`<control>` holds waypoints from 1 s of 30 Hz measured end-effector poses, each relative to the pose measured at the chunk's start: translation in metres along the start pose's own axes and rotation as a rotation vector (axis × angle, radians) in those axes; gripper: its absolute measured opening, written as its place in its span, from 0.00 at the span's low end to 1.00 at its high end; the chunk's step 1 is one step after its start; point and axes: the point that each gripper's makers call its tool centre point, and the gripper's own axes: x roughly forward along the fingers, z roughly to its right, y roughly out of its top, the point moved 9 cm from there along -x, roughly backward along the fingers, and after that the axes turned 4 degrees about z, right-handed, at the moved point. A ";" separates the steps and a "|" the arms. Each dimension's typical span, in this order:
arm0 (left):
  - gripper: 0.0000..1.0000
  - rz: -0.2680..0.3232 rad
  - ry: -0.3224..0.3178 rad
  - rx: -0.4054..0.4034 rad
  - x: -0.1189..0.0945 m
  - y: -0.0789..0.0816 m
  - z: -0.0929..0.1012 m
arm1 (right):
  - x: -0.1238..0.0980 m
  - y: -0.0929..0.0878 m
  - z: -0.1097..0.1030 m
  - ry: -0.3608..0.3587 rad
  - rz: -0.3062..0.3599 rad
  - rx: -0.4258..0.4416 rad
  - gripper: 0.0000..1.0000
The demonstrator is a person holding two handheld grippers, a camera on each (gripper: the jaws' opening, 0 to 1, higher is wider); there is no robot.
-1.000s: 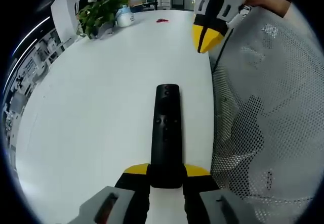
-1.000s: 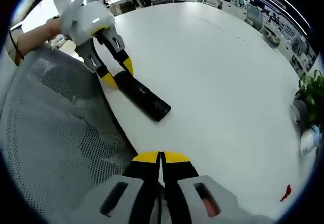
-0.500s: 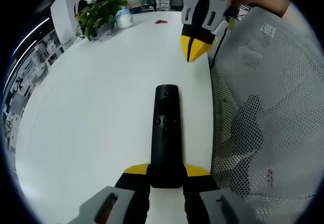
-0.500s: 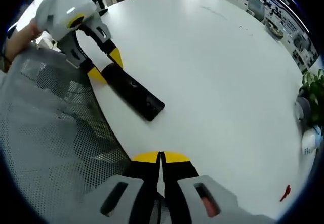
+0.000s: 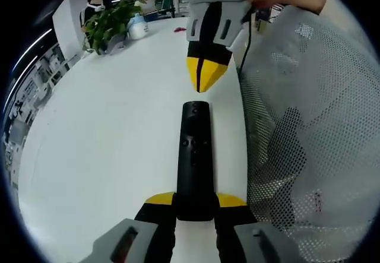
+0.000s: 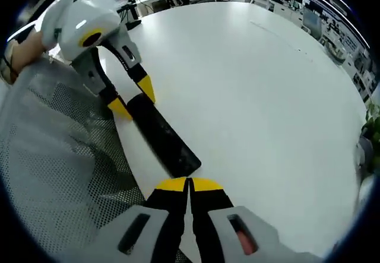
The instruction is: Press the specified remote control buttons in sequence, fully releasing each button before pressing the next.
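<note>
Your left gripper is clamped on the near end of the remote, which lies flat on the white table, its long axis running straight away from those jaws. Your right gripper, tips pressed together, hangs just beyond the far end, so the buttons lie toward you from it

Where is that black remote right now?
The black remote lies on the white table near its edge, its near end clamped in the left hand-held gripper, beside a mesh chair.

No legible txt, labels or nos. anywhere in either view.
</note>
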 end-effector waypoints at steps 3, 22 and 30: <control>0.24 0.001 -0.002 0.001 0.000 0.000 0.000 | 0.005 0.002 -0.001 0.007 -0.019 -0.019 0.00; 0.24 0.008 -0.005 -0.006 0.000 -0.001 0.000 | 0.014 0.011 -0.003 0.013 -0.116 -0.200 0.00; 0.24 0.010 -0.006 -0.006 0.000 -0.002 0.000 | 0.021 0.026 -0.010 0.052 -0.302 -0.488 0.00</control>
